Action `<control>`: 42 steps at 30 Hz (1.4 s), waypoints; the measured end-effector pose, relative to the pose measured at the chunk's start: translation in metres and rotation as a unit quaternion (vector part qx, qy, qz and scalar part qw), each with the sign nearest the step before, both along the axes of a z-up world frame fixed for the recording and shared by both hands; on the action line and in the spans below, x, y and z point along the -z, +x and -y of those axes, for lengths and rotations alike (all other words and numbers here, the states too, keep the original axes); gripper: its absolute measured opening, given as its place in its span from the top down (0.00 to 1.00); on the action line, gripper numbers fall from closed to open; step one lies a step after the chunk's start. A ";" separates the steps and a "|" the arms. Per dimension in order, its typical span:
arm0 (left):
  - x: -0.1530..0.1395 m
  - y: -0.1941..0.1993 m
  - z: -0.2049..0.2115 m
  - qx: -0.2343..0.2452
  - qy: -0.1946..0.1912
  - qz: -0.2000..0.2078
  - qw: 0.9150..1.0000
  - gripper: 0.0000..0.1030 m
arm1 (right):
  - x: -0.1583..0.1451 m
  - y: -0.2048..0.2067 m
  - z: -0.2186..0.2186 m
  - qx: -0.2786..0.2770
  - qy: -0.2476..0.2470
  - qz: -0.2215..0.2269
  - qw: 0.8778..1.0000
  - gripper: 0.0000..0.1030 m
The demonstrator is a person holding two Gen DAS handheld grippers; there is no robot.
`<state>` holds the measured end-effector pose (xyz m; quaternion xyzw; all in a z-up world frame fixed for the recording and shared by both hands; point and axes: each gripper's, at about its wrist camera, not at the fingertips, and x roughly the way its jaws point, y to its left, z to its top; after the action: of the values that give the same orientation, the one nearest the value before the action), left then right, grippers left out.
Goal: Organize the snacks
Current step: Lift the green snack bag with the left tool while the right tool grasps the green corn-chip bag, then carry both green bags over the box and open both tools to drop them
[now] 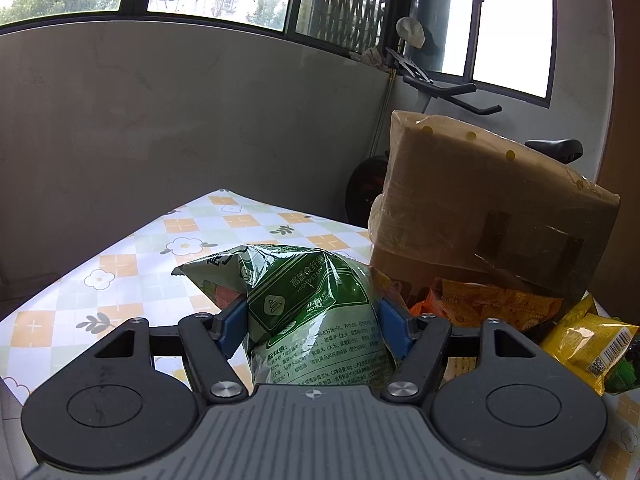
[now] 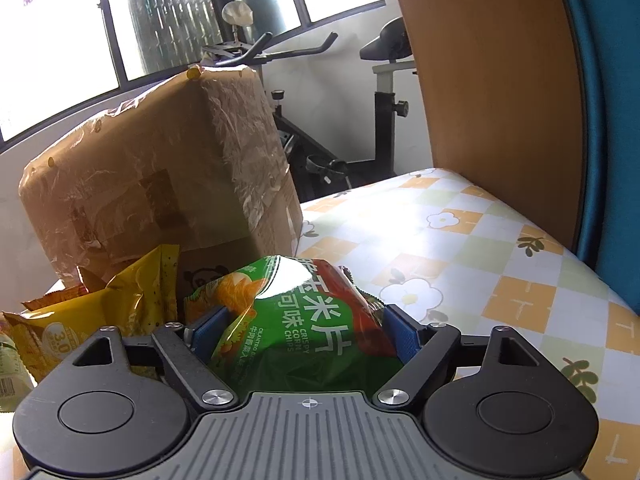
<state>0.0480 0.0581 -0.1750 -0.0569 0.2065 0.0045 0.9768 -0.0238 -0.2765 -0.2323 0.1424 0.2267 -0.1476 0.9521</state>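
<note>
My left gripper (image 1: pixel 314 320) is shut on a pale green snack bag (image 1: pixel 308 312); both blue pads press into its sides and the bag stands up between them above the table. My right gripper (image 2: pixel 306 328) is shut on a green and red corn chips bag (image 2: pixel 304 320), which bulges between its blue pads. A yellow snack bag (image 2: pixel 100 316) and an orange packet lie just left of the right gripper. In the left wrist view an orange bag (image 1: pixel 492 304) and a yellow bag (image 1: pixel 588 344) lie to the right of the held bag.
A tape-wrapped cardboard box (image 1: pixel 492 200) (image 2: pixel 160 176) stands on the flower-patterned tablecloth (image 1: pixel 120 264) (image 2: pixel 480 248) behind the snacks. A wooden chair back (image 2: pixel 492 80) rises at the right. An exercise bike (image 2: pixel 380 92) stands beyond the table by the window.
</note>
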 end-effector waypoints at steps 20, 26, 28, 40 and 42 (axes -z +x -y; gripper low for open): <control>-0.063 -0.027 -0.001 0.034 0.033 0.133 0.990 0.31 | -0.060 -0.016 0.006 0.005 -0.019 0.078 0.997 0.22; -0.079 -0.008 0.005 0.053 0.038 0.155 0.986 0.31 | -0.079 -0.020 0.011 0.013 -0.021 0.105 0.994 0.22; -0.084 -0.003 0.009 0.058 0.035 0.160 0.985 0.31 | -0.087 -0.022 0.012 0.016 -0.022 0.116 0.993 0.22; -0.107 0.039 0.042 0.107 0.009 0.169 0.980 0.31 | -0.147 0.001 0.014 -0.030 -0.063 0.174 0.982 0.22; -0.110 0.046 0.051 0.121 0.017 0.173 0.977 0.31 | -0.154 0.012 0.014 -0.040 -0.060 0.179 0.981 0.22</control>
<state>0.0944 0.0072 -0.0652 -0.0152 0.0400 -0.1197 0.9919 -0.0118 -0.2906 -0.0787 0.1005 0.0488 -0.0952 0.9892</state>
